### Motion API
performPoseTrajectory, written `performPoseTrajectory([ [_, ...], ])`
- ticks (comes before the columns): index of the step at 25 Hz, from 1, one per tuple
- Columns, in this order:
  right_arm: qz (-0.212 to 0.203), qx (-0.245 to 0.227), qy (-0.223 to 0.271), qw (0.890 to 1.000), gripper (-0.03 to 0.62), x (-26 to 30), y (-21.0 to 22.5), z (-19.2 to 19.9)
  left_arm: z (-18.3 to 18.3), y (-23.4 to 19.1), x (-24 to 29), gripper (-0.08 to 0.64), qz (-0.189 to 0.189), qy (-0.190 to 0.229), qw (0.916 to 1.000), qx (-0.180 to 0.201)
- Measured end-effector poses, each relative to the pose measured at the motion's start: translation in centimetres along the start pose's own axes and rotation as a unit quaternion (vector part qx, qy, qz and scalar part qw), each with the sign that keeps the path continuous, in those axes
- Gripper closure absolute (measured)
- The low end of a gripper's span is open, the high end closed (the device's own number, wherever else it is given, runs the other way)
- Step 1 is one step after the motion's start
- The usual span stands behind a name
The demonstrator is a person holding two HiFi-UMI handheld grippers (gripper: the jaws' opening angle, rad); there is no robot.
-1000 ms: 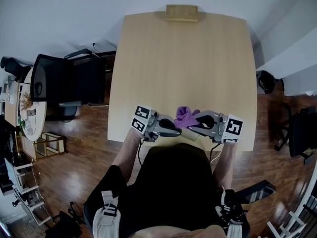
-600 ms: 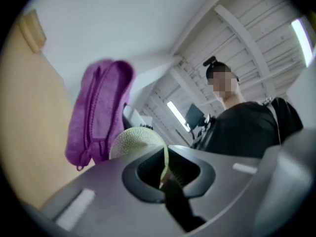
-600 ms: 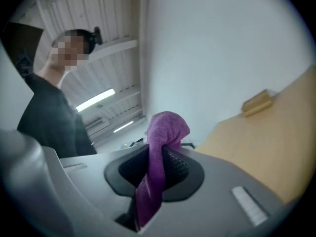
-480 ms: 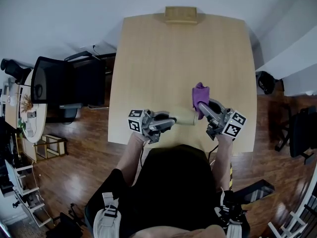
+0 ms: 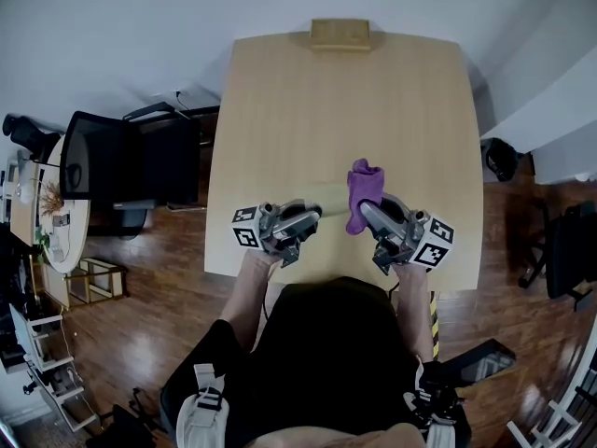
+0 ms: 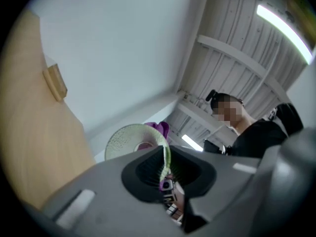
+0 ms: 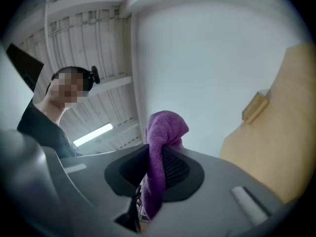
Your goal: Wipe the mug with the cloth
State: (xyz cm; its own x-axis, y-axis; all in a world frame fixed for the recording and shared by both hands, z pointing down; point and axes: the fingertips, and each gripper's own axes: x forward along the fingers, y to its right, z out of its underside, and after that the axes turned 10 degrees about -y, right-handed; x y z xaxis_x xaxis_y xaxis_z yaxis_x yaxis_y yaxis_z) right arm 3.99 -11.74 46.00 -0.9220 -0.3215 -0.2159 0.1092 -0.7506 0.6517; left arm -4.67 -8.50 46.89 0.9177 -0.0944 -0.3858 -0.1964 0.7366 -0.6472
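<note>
My left gripper holds a pale green speckled mug above the near part of the table. In the left gripper view the mug has its thin wall between the pads of this gripper, mouth turned sideways. These jaws have just been opening a little, and the wall still sits between them. A purple cloth hangs from my right gripper, just right of the mug. In the right gripper view the cloth is pinched in that gripper and bunches up above the jaws.
The light wooden table carries a small wooden block at its far edge. A black chair stands left of the table. A small round side table with clutter sits at far left. The person's torso fills the near side.
The cloth was bunched against the mug between both grippers near the front edge. Both grippers have since moved away from the body, and the cloth now hangs beside the mug.
</note>
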Motion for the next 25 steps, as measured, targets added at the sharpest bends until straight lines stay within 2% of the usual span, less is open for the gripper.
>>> performPoseTrajectory([
  [2,0.034,0.031,-0.010,0.999,0.532,-0.2,2.4,1.1,0.1,-0.3,-0.5,0.512,-0.004,0.003,1.0000,-0.006],
  [4,0.086,0.052,-0.032,0.994,0.532,-0.8,4.9,2.5,0.4,-0.8,-1.0,0.511,-0.016,0.003,0.9998,-0.013],
  [7,0.137,0.062,-0.037,0.988,0.531,-2.0,6.4,2.7,0.5,-1.3,-1.5,0.517,-0.026,0.013,0.9993,-0.022],
  [9,0.139,0.049,-0.025,0.989,0.531,-2.3,5.8,1.5,0.3,-1.4,-1.8,0.518,-0.031,0.017,0.9991,-0.022],
  [13,0.074,0.006,-0.010,0.997,0.532,-0.9,1.9,-0.8,0.2,-1.8,-1.6,0.518,-0.039,0.010,0.9991,-0.015],
  [15,0.069,-0.009,-0.024,0.997,0.531,0.2,1.2,-0.5,0.2,-1.5,-1.1,0.518,-0.031,0.000,0.9995,-0.009],
  [20,0.125,0.010,-0.036,0.991,0.532,-0.1,4.4,0.9,0.3,-0.2,-0.4,0.511,0.001,-0.005,1.0000,-0.005],
  [23,0.199,0.025,-0.060,0.978,0.531,-1.6,7.5,2.4,0.3,-1.2,-0.9,0.513,-0.018,0.007,0.9997,-0.016],
  [25,0.223,0.039,-0.050,0.973,0.531,-2.9,8.4,2.5,0.1,-1.6,-1.5,0.518,-0.030,0.018,0.9992,-0.021],
])
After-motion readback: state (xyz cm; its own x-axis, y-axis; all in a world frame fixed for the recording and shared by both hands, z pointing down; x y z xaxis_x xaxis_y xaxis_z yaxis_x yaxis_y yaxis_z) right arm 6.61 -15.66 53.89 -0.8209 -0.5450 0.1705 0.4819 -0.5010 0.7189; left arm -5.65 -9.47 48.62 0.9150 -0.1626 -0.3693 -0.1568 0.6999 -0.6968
